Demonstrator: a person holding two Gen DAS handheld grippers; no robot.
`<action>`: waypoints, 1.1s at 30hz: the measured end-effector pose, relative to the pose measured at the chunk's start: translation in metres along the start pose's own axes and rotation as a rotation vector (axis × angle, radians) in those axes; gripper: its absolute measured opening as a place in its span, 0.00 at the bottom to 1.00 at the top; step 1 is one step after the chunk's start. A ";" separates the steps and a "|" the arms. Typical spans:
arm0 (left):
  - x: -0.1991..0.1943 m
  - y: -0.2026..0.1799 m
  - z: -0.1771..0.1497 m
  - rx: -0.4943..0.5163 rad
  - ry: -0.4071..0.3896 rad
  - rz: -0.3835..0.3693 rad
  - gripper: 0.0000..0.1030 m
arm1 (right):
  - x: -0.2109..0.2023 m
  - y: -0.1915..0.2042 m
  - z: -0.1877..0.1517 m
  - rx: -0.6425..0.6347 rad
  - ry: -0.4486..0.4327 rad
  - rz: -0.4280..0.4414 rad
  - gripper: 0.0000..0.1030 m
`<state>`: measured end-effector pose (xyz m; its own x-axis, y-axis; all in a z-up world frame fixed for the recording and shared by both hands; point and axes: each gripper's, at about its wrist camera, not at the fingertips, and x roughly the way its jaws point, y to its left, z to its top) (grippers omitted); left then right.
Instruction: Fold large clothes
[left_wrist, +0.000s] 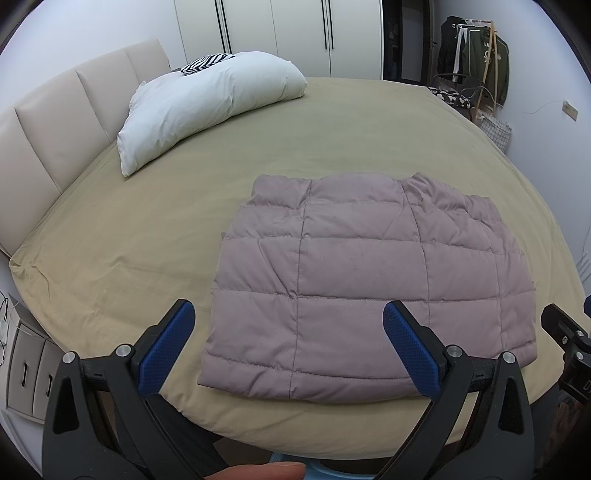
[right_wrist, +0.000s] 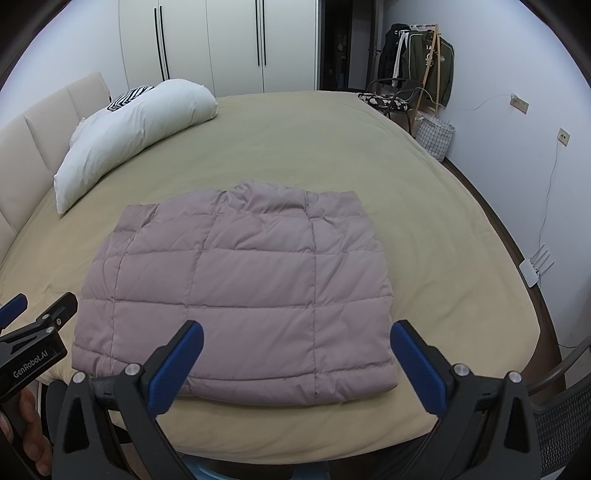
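Note:
A mauve quilted puffer garment (left_wrist: 369, 280) (right_wrist: 240, 291) lies folded into a neat rectangle on the tan bed sheet (left_wrist: 147, 229) (right_wrist: 443, 258), close to the near edge. My left gripper (left_wrist: 288, 317) hovers open above the garment's near left part, touching nothing. My right gripper (right_wrist: 295, 338) is open too, held over the near right part of the garment with nothing between its blue pads (right_wrist: 177, 365). The right gripper's black body (left_wrist: 569, 343) shows at the left view's right edge. The left one (right_wrist: 33, 332) appears at the right view's left edge.
A white pillow (left_wrist: 207, 107) (right_wrist: 125, 133) with a striped cloth on it lies by the beige headboard (left_wrist: 48, 125). White wardrobes stand behind. A clothes rack (right_wrist: 421, 62), a chair (right_wrist: 388, 99) and a checked basket (right_wrist: 436, 136) are at the far right. A nightstand (left_wrist: 26, 373) is at the left.

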<state>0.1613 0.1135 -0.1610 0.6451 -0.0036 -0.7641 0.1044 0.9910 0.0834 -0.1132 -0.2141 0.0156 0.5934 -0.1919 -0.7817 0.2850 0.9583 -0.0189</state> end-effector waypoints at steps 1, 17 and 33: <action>0.000 0.000 0.000 0.000 0.001 0.000 1.00 | 0.000 0.000 0.000 0.000 0.000 0.000 1.00; 0.000 0.001 0.000 0.004 0.003 -0.002 1.00 | 0.000 0.000 -0.001 0.001 0.003 0.001 1.00; 0.000 0.000 0.000 0.009 0.003 -0.003 1.00 | 0.000 0.001 -0.003 0.001 0.004 0.001 1.00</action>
<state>0.1617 0.1138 -0.1610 0.6424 -0.0059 -0.7663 0.1131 0.9897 0.0872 -0.1152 -0.2123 0.0142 0.5909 -0.1898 -0.7841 0.2852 0.9583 -0.0170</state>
